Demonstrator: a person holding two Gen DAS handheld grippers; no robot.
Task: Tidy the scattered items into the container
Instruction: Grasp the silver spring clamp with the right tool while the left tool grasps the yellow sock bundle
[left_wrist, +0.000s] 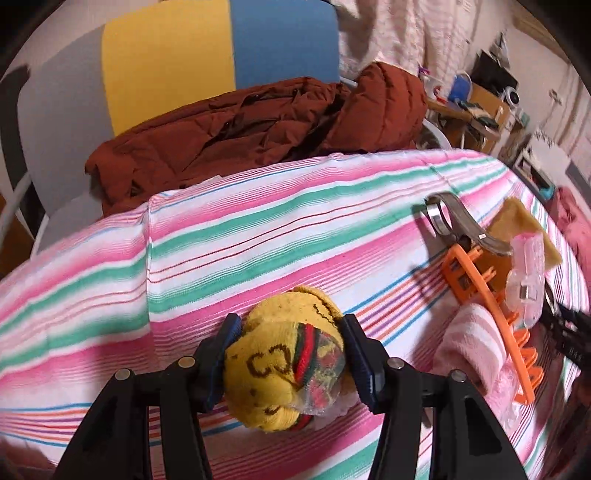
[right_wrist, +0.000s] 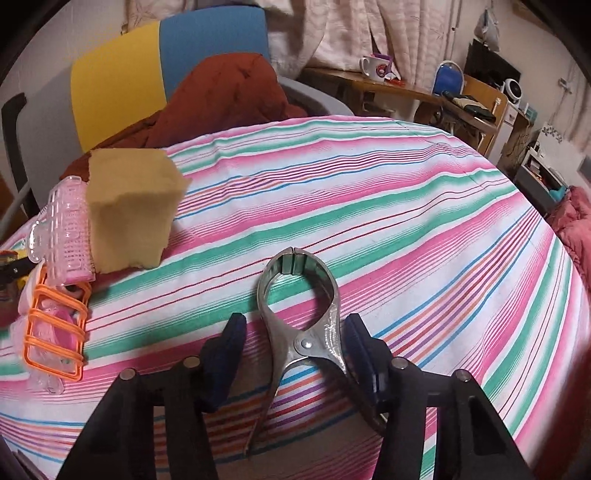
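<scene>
The left gripper (left_wrist: 288, 354) is clamped on a rolled yellow sock (left_wrist: 284, 369) above the striped bench (left_wrist: 258, 229). The right gripper (right_wrist: 295, 350) straddles a metal clamp (right_wrist: 299, 325), only its right pad touching; closing off-centre could skid the clamp sideways. The orange basket (right_wrist: 55, 332) sits left.

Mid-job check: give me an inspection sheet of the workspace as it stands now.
Surface: striped cloth, bare in the middle.
Job's things: yellow sock ball; metal clamp; orange basket holding pink items; tan sponge and pink clip by the basket.
Clutter: brown jacket on chair.
Grippers: left claw pads pressed on the sock ball; right claw straddles the clamp, one pad touching, the other clear.
Cables: nothing seen.
Surroundings: mug on desk, curtains.
</scene>
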